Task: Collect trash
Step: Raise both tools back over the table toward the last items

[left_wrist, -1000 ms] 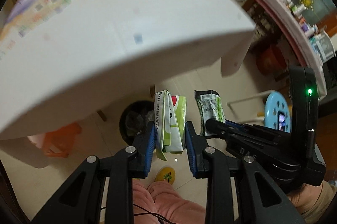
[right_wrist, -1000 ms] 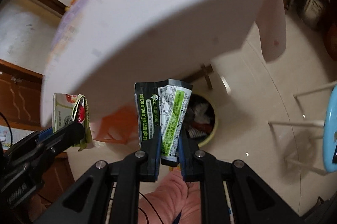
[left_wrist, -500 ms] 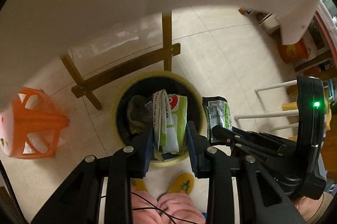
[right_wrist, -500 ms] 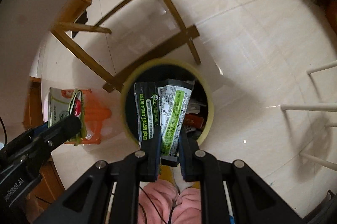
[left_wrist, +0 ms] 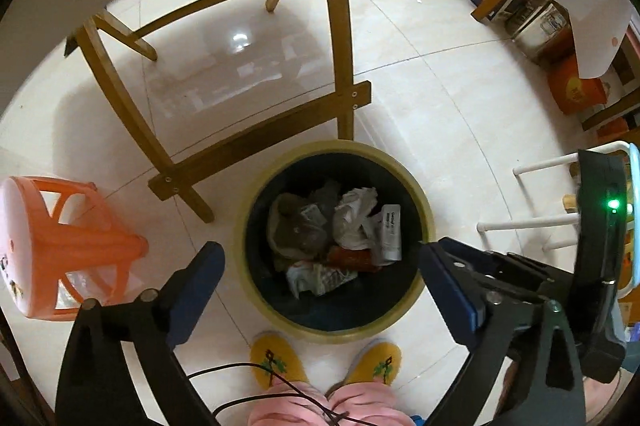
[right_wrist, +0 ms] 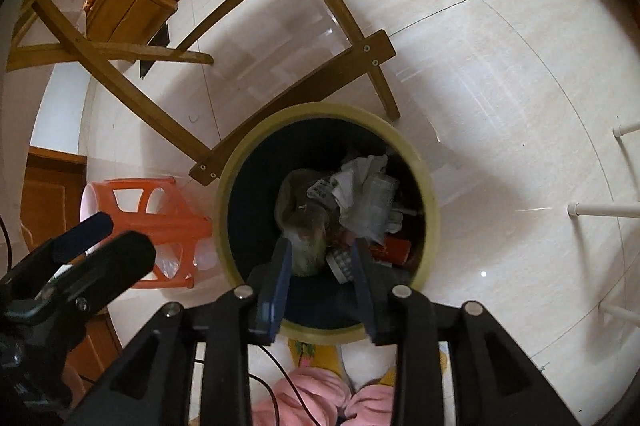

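Both grippers point steeply down over a round waste bin (left_wrist: 425, 210) with a yellow-green rim and a dark liner, which stands on the pale tiled floor (left_wrist: 420, 98).

The left gripper (left_wrist: 320, 262) has just been opening and its jaws now stand wide, one blue pad on each side of the bin's mouth, with nothing between them. The right gripper (right_wrist: 320, 258) has also just been opening; its jaws stand partly apart, narrower than the left pair, and no wrapper is clamped between the pads. Through that gap only the bin's contents show.

The trash (left_wrist: 332, 238) lies inside the bin: crumpled white paper, a brownish bag, a small white tube with dark print, something red, and a folded printed packet near the front edge of the heap. In the right wrist view the same heap (right_wrist: 352, 202) sits in the middle of the bin.

Beyond the bin, wooden legs and a crossbar (left_wrist: 256, 142) of a piece of furniture stand close to its rim. An orange plastic stool (left_wrist: 80, 246) stands to the left, near the bin but apart from it. Just below the bin's near edge are the person's yellow slippers (left_wrist: 276, 362) and pink trouser legs (left_wrist: 320, 410).
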Action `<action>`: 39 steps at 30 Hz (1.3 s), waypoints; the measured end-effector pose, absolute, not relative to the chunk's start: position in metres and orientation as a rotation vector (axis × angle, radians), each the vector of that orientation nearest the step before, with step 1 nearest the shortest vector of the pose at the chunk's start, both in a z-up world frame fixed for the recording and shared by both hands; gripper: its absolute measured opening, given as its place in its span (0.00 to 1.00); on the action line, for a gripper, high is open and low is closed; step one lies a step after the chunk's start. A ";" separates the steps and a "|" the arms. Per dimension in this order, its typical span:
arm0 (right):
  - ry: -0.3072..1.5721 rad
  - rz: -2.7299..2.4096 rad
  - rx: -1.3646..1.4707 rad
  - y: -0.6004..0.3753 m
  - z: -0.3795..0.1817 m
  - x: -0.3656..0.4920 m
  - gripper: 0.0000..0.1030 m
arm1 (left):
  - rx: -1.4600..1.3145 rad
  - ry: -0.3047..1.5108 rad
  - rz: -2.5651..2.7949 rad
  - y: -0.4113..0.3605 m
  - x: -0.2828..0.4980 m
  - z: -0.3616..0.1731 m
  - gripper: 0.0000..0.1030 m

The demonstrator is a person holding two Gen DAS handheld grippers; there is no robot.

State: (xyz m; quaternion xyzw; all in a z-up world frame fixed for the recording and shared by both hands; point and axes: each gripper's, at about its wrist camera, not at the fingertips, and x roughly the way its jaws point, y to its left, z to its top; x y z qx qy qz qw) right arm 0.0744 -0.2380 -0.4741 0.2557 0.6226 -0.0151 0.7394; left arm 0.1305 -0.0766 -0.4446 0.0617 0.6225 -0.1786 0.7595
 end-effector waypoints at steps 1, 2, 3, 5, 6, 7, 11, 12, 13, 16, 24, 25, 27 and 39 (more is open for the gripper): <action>1.359 -0.033 0.561 -0.238 -0.471 0.074 0.31 | 0.135 1.354 -0.384 -0.075 0.130 -0.442 0.95; 1.355 -0.034 0.559 -0.239 -0.470 0.074 0.32 | 0.135 1.353 -0.378 -0.074 0.130 -0.440 0.95; 1.351 -0.034 0.559 -0.239 -0.468 0.075 0.32 | 0.133 1.353 -0.374 -0.073 0.129 -0.437 0.95; 1.346 -0.034 0.560 -0.241 -0.463 0.074 0.35 | 0.131 1.354 -0.365 -0.071 0.126 -0.430 0.95; 1.345 -0.034 0.559 -0.241 -0.460 0.073 0.39 | 0.130 1.356 -0.362 -0.070 0.125 -0.426 0.96; 1.345 -0.034 0.557 -0.242 -0.458 0.073 0.42 | 0.132 1.358 -0.356 -0.069 0.122 -0.421 0.96; 1.352 -0.030 0.555 -0.244 -0.438 0.066 0.43 | 0.146 1.374 -0.341 -0.066 0.106 -0.396 0.96; 1.354 -0.028 0.554 -0.244 -0.432 0.064 0.43 | 0.147 1.380 -0.342 -0.066 0.100 -0.388 0.96; 1.356 -0.027 0.551 -0.245 -0.424 0.061 0.43 | 0.148 1.385 -0.344 -0.065 0.096 -0.381 0.96; 1.365 -0.028 0.542 -0.246 -0.397 0.054 0.43 | 0.137 1.391 -0.352 -0.064 0.084 -0.347 0.96; 1.308 0.013 0.492 -0.238 -0.281 0.041 0.44 | 0.111 1.296 -0.393 -0.056 0.065 -0.215 0.96; 1.293 0.015 0.477 -0.237 -0.260 0.039 0.44 | 0.109 1.281 -0.400 -0.055 0.065 -0.199 0.96; 1.270 0.027 0.471 -0.235 -0.231 0.036 0.44 | 0.092 1.245 -0.422 -0.051 0.062 -0.163 0.96; 0.983 0.130 0.359 -0.238 -0.039 0.030 0.44 | 0.033 0.963 -0.399 -0.028 0.049 0.016 0.96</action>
